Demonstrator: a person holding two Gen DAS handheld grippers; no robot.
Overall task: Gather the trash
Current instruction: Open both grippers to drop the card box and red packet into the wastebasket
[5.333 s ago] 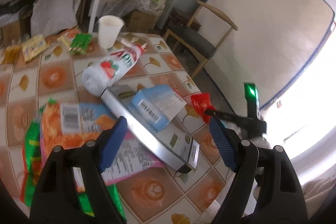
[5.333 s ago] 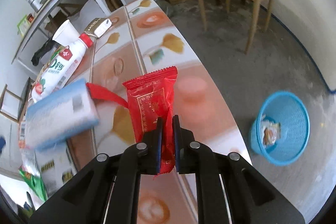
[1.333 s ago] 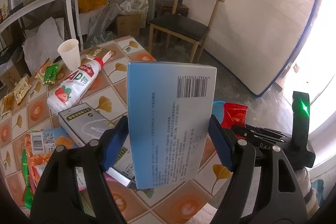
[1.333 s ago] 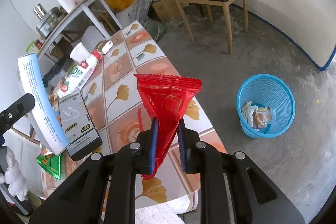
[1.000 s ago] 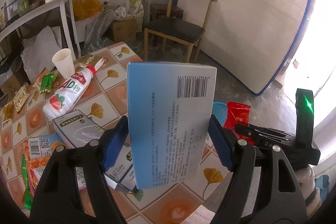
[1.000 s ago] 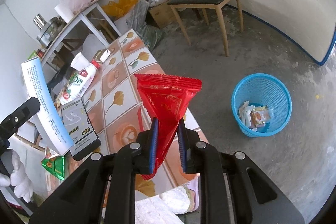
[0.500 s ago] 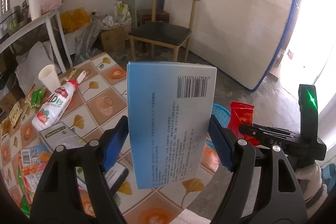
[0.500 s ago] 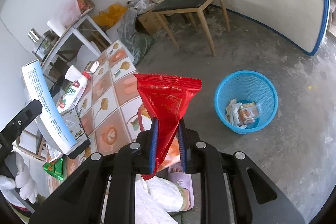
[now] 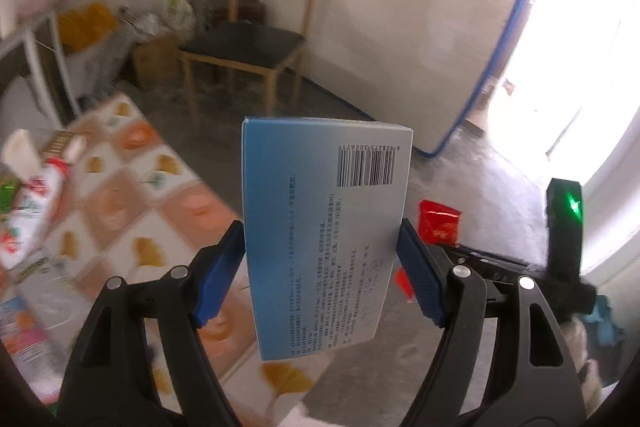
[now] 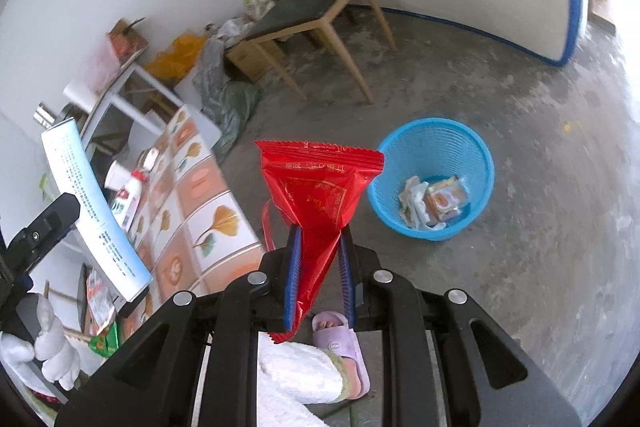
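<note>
Looks like a lived-in home room, prob. dining/storage corner. Bare concrete floor (image 10: 520, 75), wooden chair (image 10: 316, 3) w/ dark seat, tile-pattern surface (image 10: 208, 203) w/ snack packs & a drink bottle (image 10: 127, 198), blue plastic wastebasket (image 10: 432, 147), cardboard box (image 10: 250, 61) & bags by the wall, metal shelf (image 10: 116, 83), a slippered foot (image 10: 340, 343).

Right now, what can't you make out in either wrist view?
- Blue mesh waste basket: absent from the left view, likely behind the light blue cardboard box.
- Tiled tabletop litter: motion-blurred, left view.
- Red foil snack wrapper: lower end pinched inside the right tool.
- Box print: too small.
</note>
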